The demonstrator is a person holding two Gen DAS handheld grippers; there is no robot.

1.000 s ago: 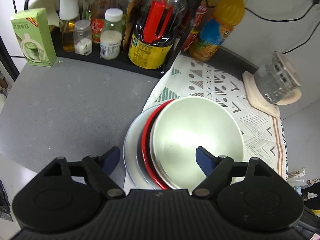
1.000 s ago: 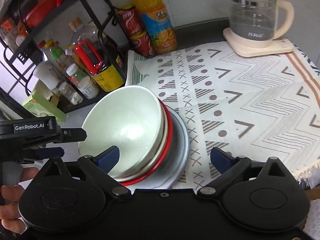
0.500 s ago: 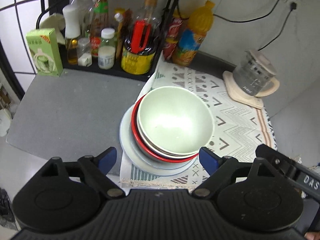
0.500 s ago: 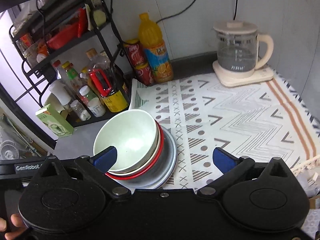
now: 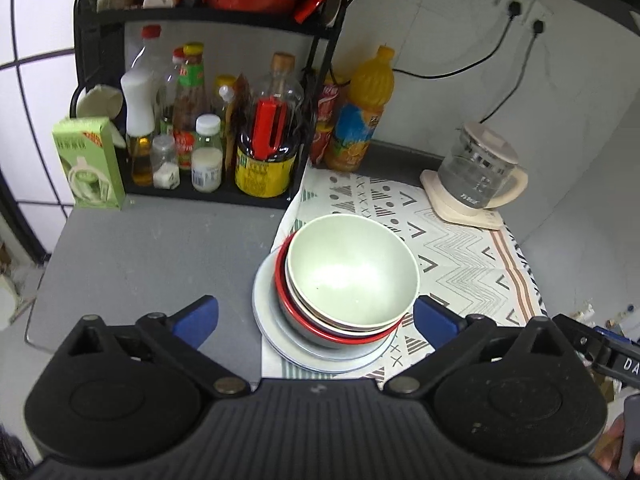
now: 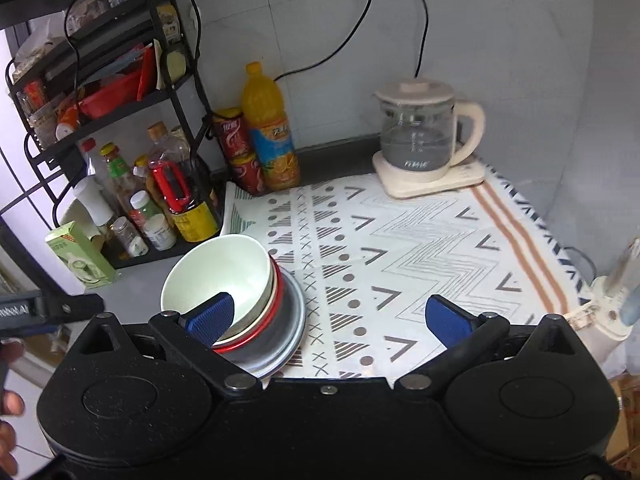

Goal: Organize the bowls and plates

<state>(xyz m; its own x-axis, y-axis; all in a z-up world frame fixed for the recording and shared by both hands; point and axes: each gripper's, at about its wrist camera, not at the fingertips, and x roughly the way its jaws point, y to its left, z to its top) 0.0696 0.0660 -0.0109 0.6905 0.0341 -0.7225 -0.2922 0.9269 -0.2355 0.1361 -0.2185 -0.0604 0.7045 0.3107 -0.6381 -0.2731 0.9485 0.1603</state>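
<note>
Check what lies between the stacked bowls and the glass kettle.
Only bare patterned cloth lies between the stacked bowls and the glass kettle; nothing stands there. The right wrist view shows it best.

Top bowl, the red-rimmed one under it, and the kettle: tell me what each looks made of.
Top bowl: pale green, likely glazed ceramic or melamine; a soft glare sits on its smooth inside.
Red-rimmed bowl: grey outside with a red lip, possibly enamelled metal; hard to tell.
Kettle: clear glass body with printed marks, cream plastic-looking lid, handle and base.
</note>
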